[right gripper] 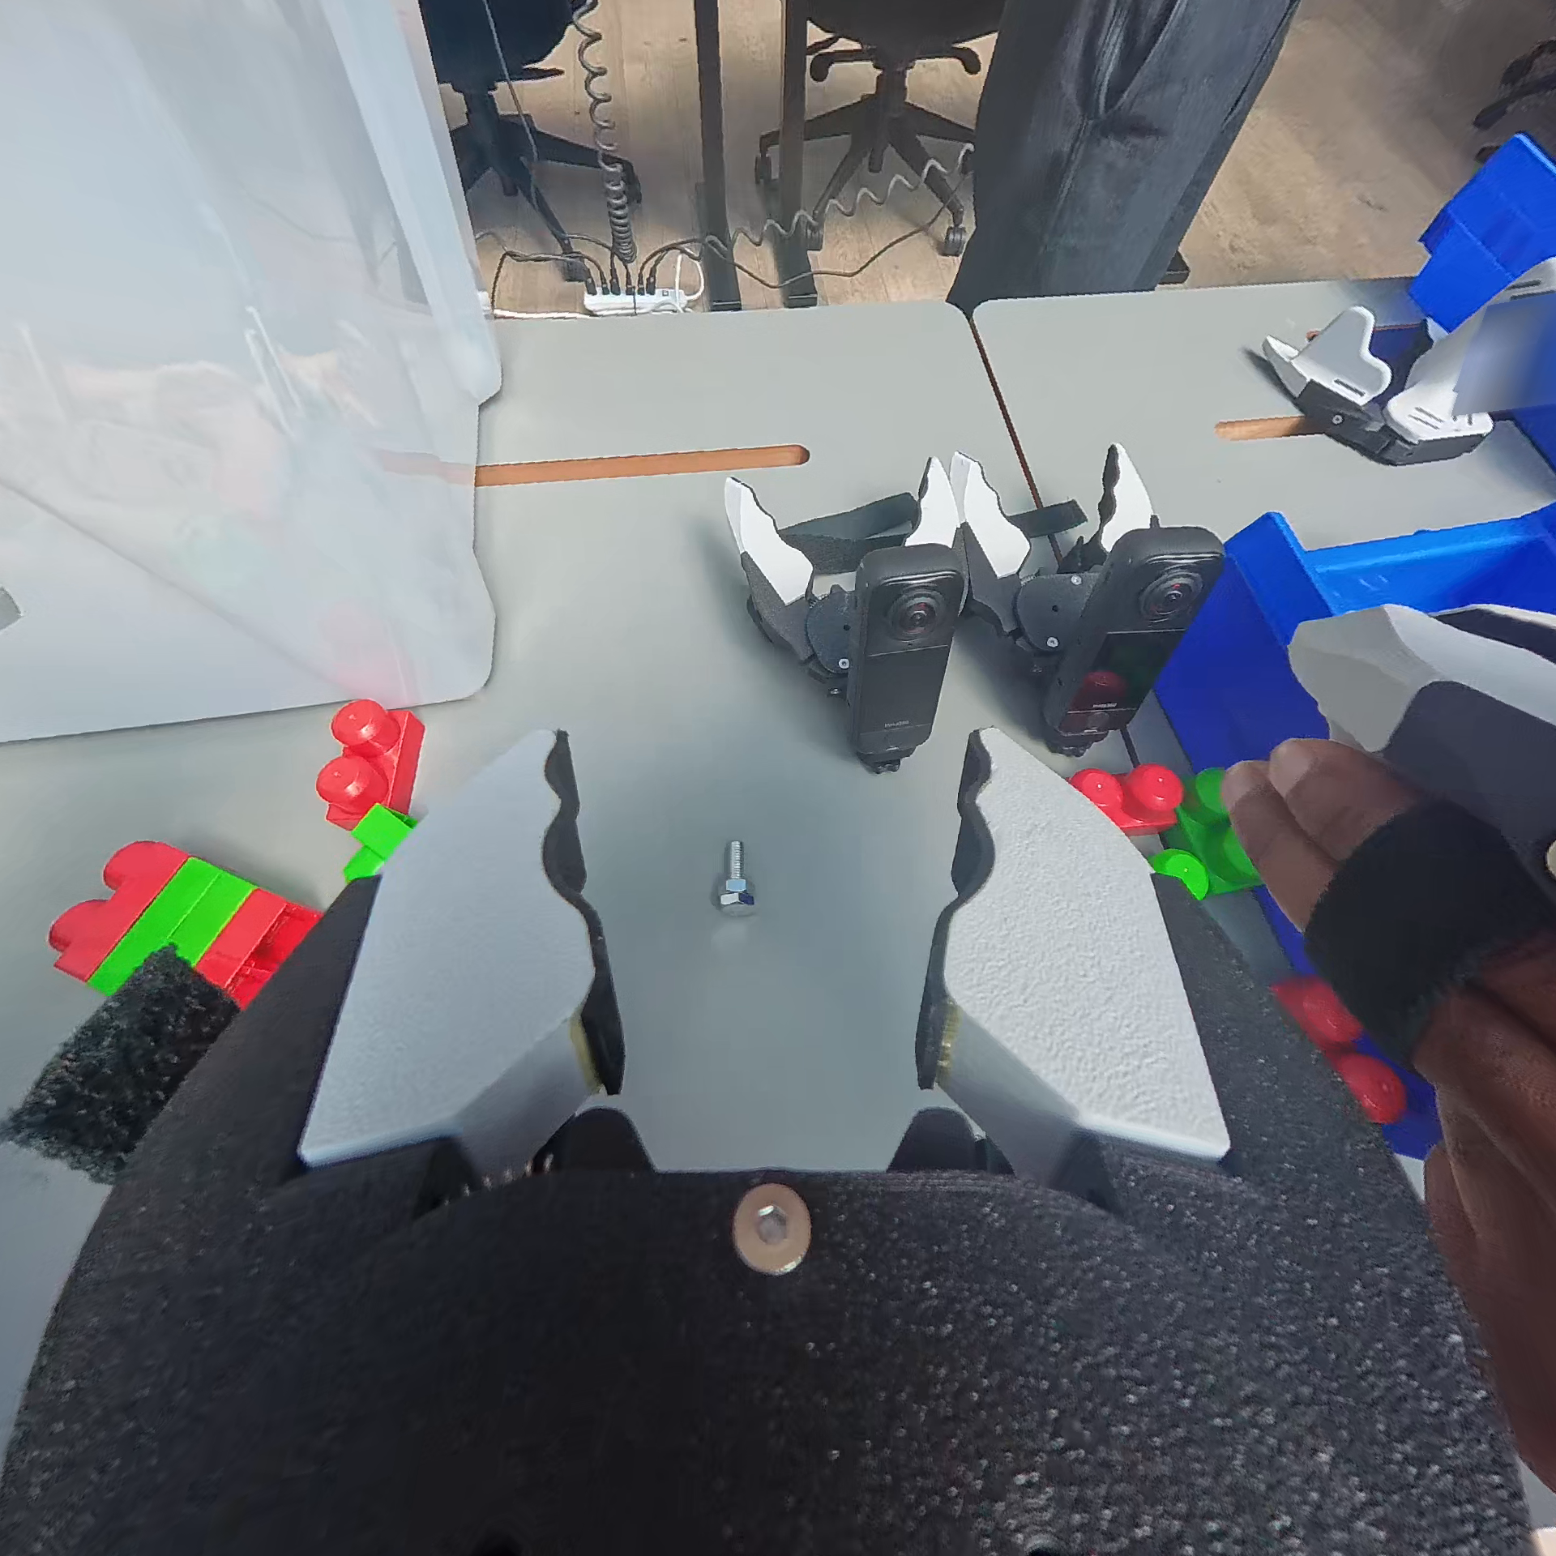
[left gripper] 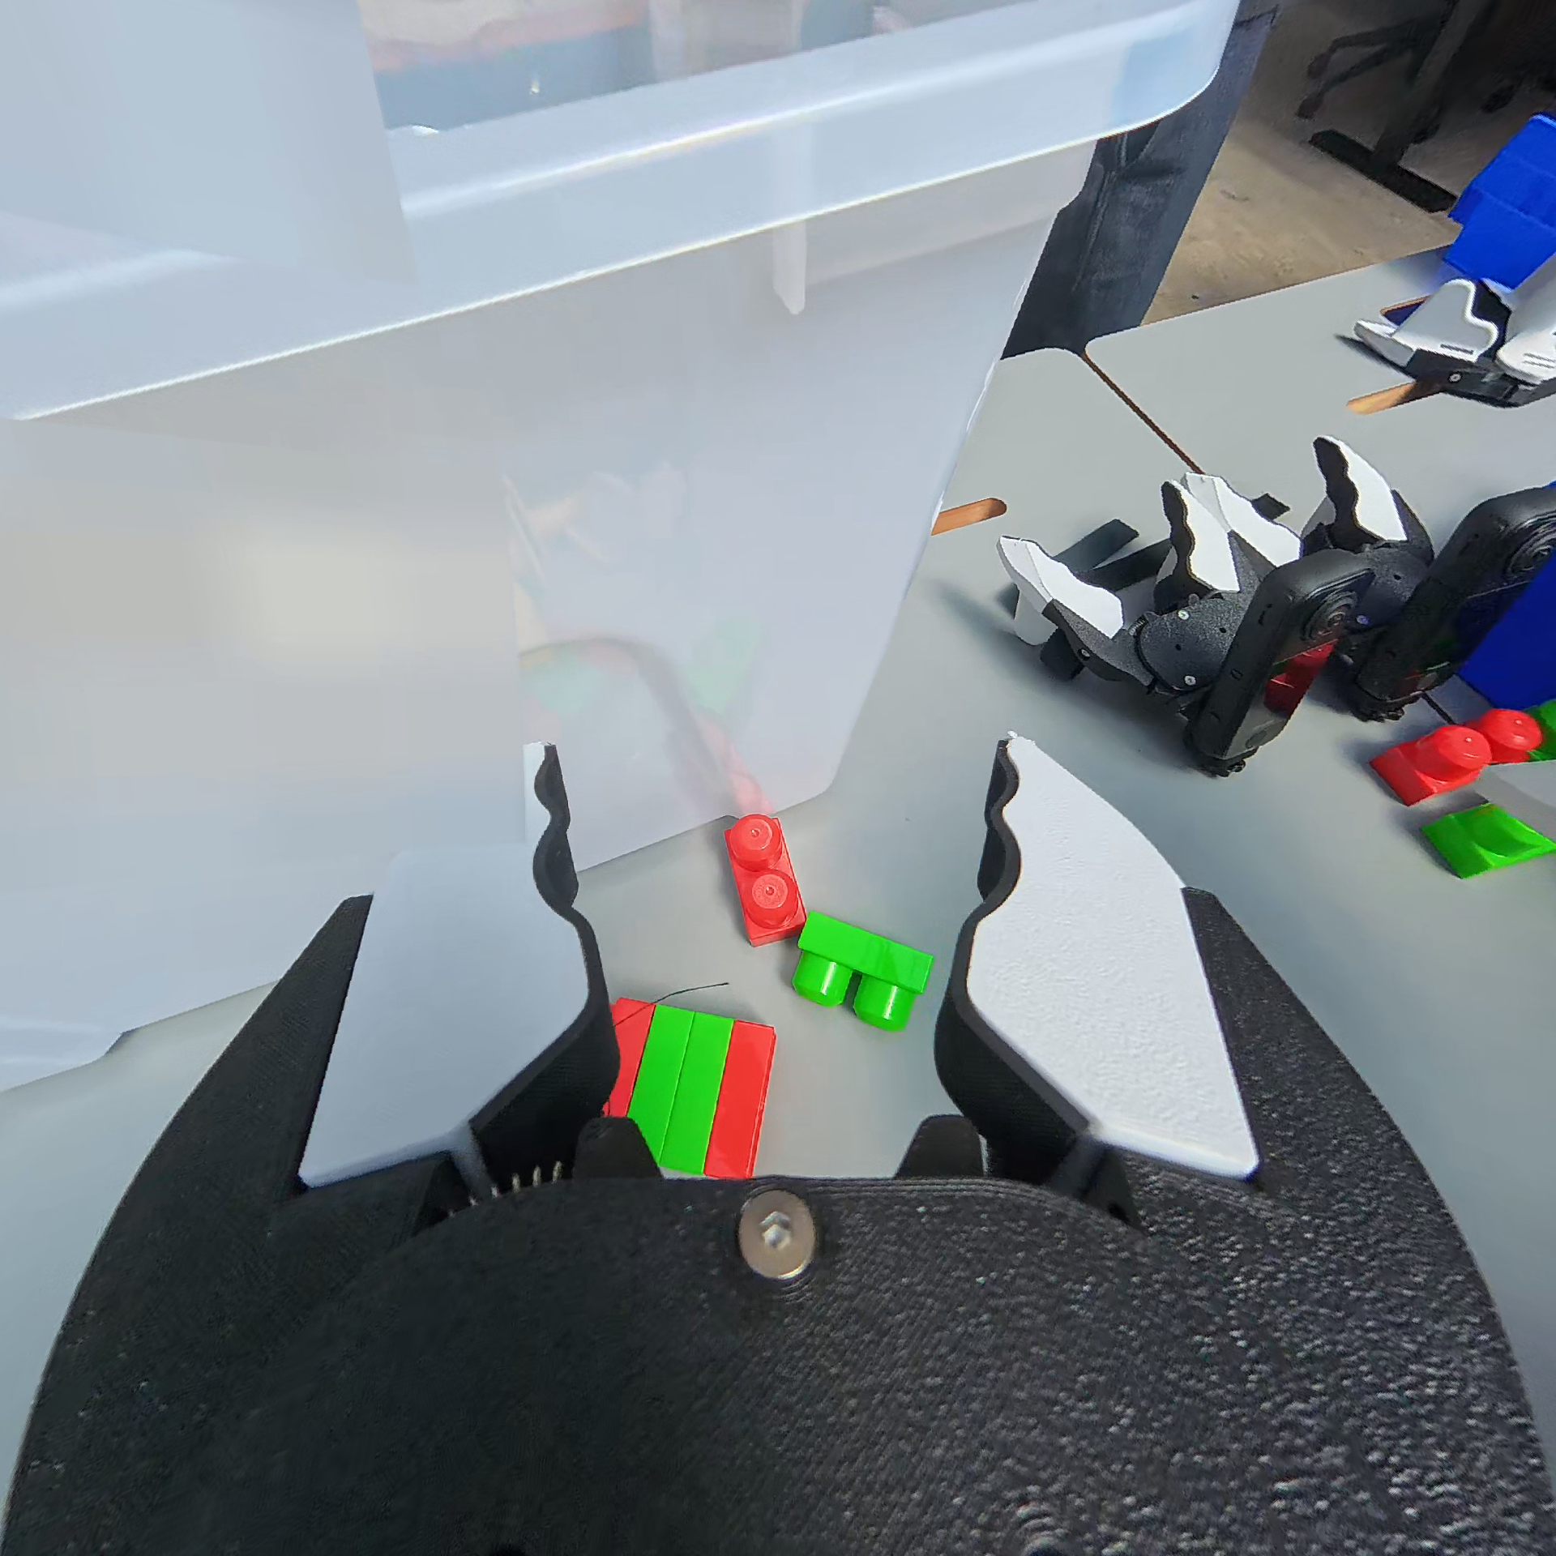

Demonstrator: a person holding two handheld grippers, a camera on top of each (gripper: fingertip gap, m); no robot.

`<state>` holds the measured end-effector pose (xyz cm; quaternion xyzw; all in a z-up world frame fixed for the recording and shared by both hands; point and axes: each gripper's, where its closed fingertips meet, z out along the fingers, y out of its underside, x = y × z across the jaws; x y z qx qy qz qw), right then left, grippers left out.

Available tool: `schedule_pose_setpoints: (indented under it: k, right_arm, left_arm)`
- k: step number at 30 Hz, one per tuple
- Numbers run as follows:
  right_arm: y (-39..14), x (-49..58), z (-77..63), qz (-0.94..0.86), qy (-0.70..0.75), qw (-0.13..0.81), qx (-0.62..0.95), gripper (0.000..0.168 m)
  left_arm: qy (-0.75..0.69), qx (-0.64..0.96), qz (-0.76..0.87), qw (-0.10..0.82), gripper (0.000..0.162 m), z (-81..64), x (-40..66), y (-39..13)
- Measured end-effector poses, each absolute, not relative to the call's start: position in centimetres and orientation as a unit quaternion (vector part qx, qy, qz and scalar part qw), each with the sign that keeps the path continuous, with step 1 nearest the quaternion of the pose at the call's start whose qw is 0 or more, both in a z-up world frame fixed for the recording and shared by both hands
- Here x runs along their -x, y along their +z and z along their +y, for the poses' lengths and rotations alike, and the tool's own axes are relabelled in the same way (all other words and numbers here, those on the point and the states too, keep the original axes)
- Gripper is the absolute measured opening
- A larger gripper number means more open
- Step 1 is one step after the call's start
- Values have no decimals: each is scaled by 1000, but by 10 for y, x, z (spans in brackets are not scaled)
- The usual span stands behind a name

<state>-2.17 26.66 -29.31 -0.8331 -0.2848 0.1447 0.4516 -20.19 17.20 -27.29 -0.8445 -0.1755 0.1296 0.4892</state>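
Right wrist: right gripper (right gripper: 762, 829) agape, hex-headed bolt (right gripper: 734, 881) between.

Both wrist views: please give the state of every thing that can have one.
left gripper: open, empty, above the bricks.
right gripper: open, empty.
bolt: lying on the table, untouched.
green brick: tipped on its side.
red brick: studs up.
clear bin: standing upright.

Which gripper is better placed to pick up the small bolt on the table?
Right. The bolt lies between the right gripper's open jaws; the left gripper faces red and green blocks instead.
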Motion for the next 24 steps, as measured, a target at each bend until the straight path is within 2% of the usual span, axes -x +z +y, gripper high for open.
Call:
schedule_pose_setpoints:
  k: [15,24]
  right_arm:
    - [-274,30,270,-289,121,484,817,85]
    - [-269,31,268,-288,129,487,815,79]
  left_arm:
    - [142,836,-175,501,83,163,204,-264]
    - [130,829,-174,516,84,166,202,-263]
